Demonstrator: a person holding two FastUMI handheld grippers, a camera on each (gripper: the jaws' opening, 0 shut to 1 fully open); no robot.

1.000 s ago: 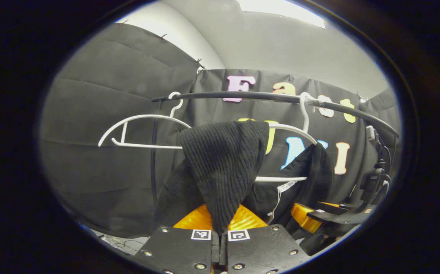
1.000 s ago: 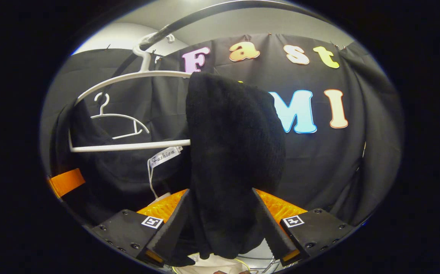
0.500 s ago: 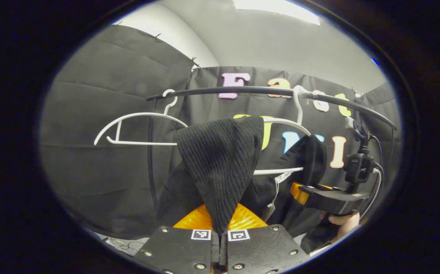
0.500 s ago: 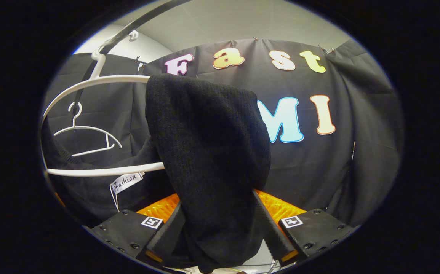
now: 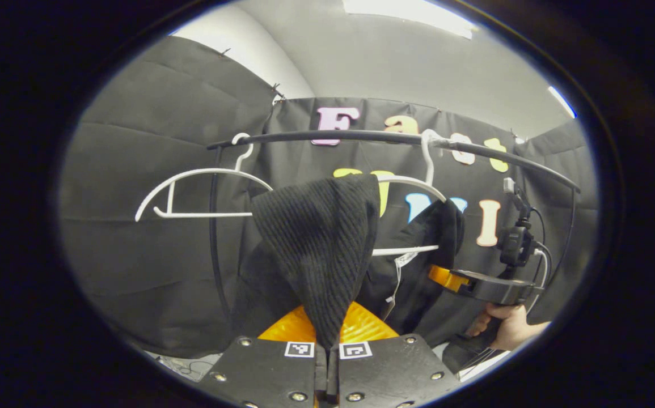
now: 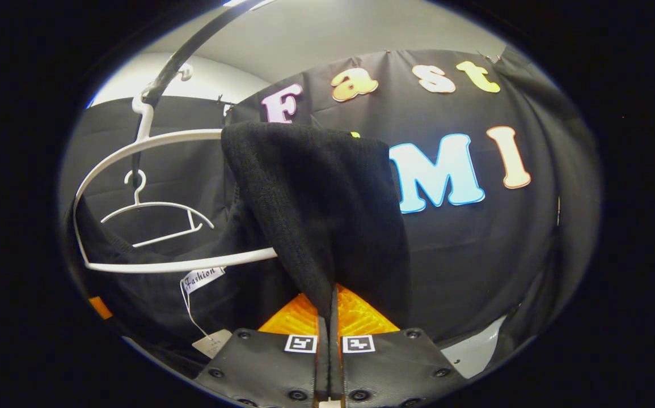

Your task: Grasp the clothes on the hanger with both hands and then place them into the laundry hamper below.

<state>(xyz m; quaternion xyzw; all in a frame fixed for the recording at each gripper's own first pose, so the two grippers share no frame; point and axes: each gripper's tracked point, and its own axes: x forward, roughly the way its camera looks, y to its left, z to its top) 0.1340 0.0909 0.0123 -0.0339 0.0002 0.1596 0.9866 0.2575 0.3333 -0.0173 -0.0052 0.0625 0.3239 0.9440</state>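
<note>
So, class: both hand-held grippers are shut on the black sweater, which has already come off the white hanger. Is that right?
Not quite. The sweater is draped over the hanger, as the right gripper view shows. Both the left and right hand-held gripper are shut on it.

From your left gripper (image 5: 327, 362), the black knitted garment (image 5: 318, 249) hangs over the left shoulder of the white plastic hanger (image 5: 406, 184), its lower point pinched between your fingers. That hanger hooks on the black curved rail (image 5: 361, 136), toward its right end; a second, bare white hanger (image 5: 191, 192) hooks near the rail's left end. Your right gripper (image 5: 446, 277) sits right of the garment, below the hanger's bar. From your right gripper (image 6: 330, 340), the same garment (image 6: 321, 209) drapes the hanger's (image 6: 151, 141) right shoulder, and a paper tag (image 6: 202, 279) dangles under its bar.
</note>
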